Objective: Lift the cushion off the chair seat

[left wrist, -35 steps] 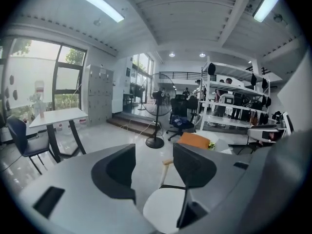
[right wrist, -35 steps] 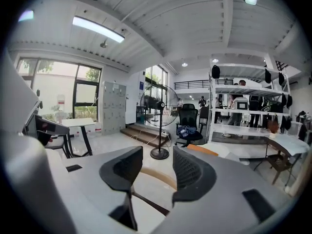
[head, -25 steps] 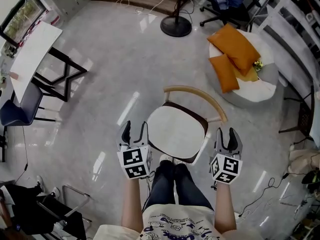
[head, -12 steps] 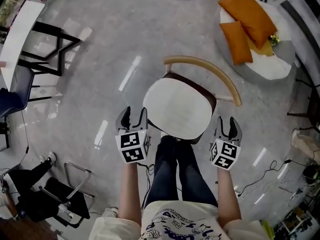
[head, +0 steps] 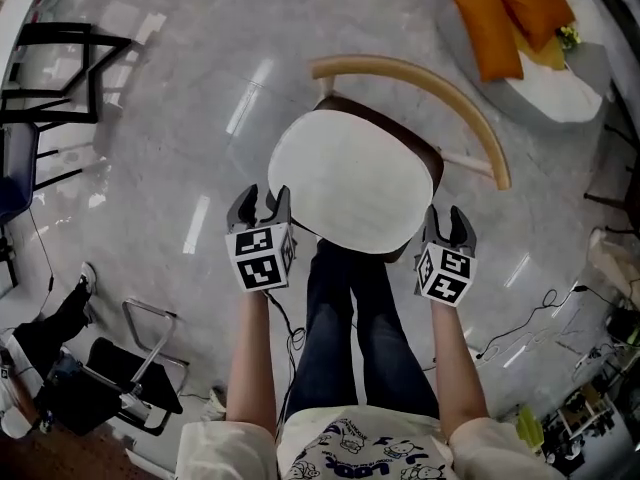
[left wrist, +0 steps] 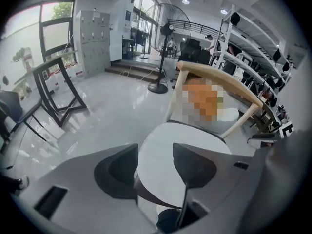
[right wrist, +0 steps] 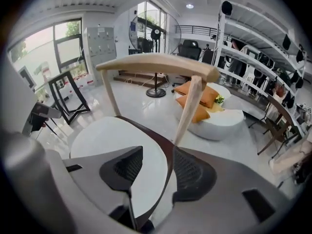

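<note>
A round white cushion [head: 345,178] lies on a dark chair seat [head: 425,153] with a curved wooden backrest [head: 420,76]. My left gripper [head: 262,203] hangs open beside the cushion's near left edge. On the near right side my right gripper [head: 447,223] is open too. In the left gripper view the cushion [left wrist: 195,145] shows through the gap of the left gripper [left wrist: 155,165]. In the right gripper view the cushion [right wrist: 112,140] and the dark seat rim run between the jaws of the right gripper [right wrist: 156,172]. Neither gripper presses on anything.
The person's legs [head: 350,318] stand at the chair's front. A white round pouf [head: 545,83] with orange pillows [head: 490,30] sits at the far right. A black-framed table [head: 50,68] stands far left, a dark folding frame [head: 130,368] near left. A cable [head: 520,328] lies on the floor.
Both grippers have sunk toward the chair and now flank the cushion's near edge. The chair looks larger and closer in the head view.
</note>
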A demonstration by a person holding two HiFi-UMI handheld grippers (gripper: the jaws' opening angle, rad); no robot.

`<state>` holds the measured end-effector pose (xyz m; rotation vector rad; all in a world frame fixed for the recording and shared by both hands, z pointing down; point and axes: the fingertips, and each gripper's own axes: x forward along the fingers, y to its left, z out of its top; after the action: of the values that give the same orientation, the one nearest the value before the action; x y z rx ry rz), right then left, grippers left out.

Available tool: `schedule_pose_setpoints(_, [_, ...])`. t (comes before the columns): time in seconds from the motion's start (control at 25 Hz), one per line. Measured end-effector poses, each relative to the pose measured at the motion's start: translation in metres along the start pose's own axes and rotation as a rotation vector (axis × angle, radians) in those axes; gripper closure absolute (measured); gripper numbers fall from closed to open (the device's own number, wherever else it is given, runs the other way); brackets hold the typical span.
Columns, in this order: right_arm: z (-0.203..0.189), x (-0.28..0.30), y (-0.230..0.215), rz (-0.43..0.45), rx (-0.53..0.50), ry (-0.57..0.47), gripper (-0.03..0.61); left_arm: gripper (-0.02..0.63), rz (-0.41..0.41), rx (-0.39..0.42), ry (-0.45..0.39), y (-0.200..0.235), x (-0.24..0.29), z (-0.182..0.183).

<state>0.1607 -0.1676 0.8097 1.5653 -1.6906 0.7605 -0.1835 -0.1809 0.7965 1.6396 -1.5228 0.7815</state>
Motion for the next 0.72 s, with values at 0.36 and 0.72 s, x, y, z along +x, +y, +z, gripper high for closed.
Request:
schedule_pose_setpoints(0.36, [-0.072, 0.060, -0.006, 0.003, -0.031, 0.113, 0.373, 0.377, 0.005, 0.004, 0.093, 0.015, 0.073, -0.055])
schedule_pose_setpoints(0.72, [-0.108, 0.102, -0.012, 0.000, 0.002, 0.152, 0.385, 0.377, -0.001, 0.025, 0.142, 0.032, 0.124, -0.089])
